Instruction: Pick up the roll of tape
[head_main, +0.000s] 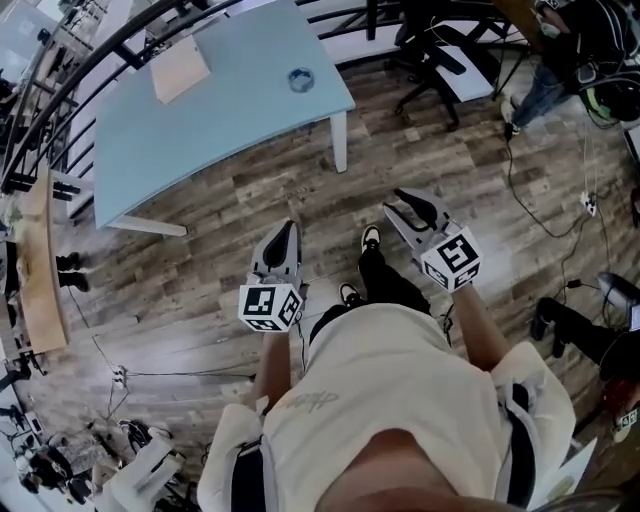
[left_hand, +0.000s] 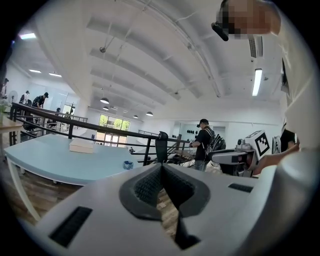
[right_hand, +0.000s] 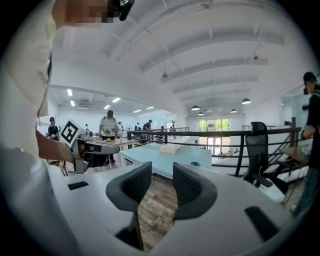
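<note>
The roll of tape (head_main: 301, 79) is a small blue ring lying near the right end of the light blue table (head_main: 230, 120). It also shows as a small blue shape in the left gripper view (left_hand: 128, 164) and the right gripper view (right_hand: 195, 163). Both grippers hang over the wooden floor, well short of the table. My left gripper (head_main: 290, 228) (left_hand: 161, 168) is shut, its pads meeting at the tips with nothing between them. My right gripper (head_main: 400, 200) (right_hand: 162, 172) is open and empty, a clear gap between its pads.
A flat beige box (head_main: 180, 68) lies on the table's far left. A black railing (head_main: 120, 40) runs behind the table. Office chairs (head_main: 440, 60) and a person (head_main: 560, 60) are at the right. Cables (head_main: 540, 210) trail on the floor; a wooden shelf (head_main: 40, 260) stands left.
</note>
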